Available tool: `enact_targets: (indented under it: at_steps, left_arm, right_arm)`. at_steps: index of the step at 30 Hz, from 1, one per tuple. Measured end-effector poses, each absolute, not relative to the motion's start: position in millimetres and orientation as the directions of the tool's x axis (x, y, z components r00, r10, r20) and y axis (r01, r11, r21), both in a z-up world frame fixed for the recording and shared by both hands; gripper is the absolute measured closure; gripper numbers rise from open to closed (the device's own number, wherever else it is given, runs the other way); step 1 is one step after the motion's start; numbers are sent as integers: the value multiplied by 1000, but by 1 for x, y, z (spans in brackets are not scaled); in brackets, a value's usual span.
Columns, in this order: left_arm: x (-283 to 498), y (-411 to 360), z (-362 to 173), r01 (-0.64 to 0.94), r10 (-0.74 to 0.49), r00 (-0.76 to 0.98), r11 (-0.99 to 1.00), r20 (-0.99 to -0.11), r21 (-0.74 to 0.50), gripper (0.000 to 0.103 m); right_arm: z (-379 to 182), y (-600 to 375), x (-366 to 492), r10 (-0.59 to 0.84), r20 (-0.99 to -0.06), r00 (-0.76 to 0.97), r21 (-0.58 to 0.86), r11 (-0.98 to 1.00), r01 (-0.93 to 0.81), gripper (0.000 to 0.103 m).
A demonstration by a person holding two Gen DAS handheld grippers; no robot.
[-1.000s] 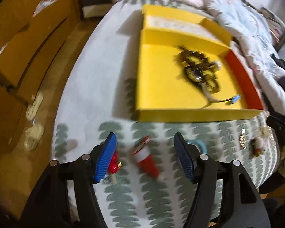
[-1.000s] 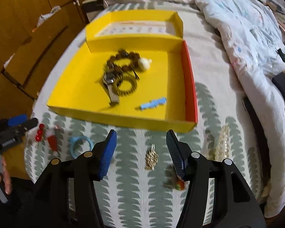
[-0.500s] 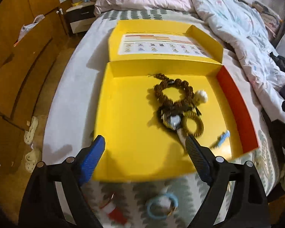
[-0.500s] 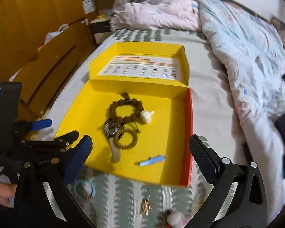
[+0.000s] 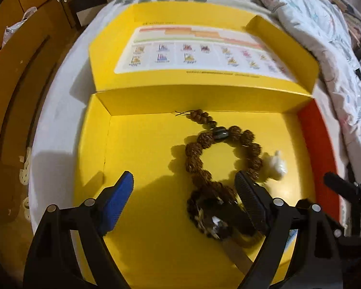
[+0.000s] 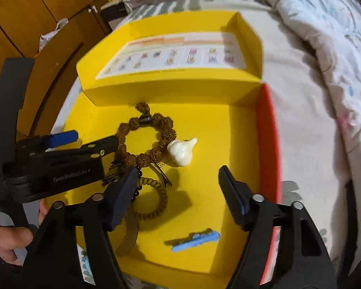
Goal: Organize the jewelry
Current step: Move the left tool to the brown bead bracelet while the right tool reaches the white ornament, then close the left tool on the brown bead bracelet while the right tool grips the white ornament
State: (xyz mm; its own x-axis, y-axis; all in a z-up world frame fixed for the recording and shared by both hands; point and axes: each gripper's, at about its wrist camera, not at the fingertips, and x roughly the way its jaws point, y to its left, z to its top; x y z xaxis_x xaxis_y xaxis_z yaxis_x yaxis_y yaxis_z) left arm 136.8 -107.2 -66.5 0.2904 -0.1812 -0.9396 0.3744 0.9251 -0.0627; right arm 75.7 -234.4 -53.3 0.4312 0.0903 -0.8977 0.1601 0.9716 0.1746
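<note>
Both my tongs are hanging over the yellow box (image 5: 142, 216) right now, pointed steeply down into it. The box sits on the bed (image 6: 300, 101), lid flap folded back with a printed chart (image 5: 199, 53) on the inside, and one side wall is red (image 6: 269, 144).

My left tongs (image 5: 184, 195) are spread wide and holding nothing, just bare yellow floor between the pads, with the jewelry pile tucked under the black pad. They've just been opening up. My right tongs (image 6: 178, 192) are also apart and empty, though they've just been closing in a bit. Nothing is pinched between them, only box floor.

As for the jewelry, it's all lying in the middle of the box. There's a chunky brown bead bracelet (image 5: 219, 149) with one dark bead and a short tail of beads pointing at the back wall. A white carved charm (image 6: 181, 151) sits right against its rim. A thinner coiled bracelet (image 6: 154, 200) lies just in front of that, partly behind my right tongs' near finger. There's also a watch-looking thing (image 5: 216, 221) in the tangle, but it's blurry. A light blue hair clip (image 6: 195, 238) lies on its own near the front wall.
</note>
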Motion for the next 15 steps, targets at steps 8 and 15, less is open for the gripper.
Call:
enact_targets:
  at_steps: [8, 15]
  left_arm:
    - [148, -114, -91, 387, -168, 222, 919, -961, -71, 35]
    - [147, -120, -98, 390, -170, 210, 918, -963, -77, 36]
  right_arm:
    - [-75, -232, 96, 94, -908, 409, 172, 972, 158, 49]
    - [-84, -237, 99, 63, -908, 413, 145, 975, 170, 49]
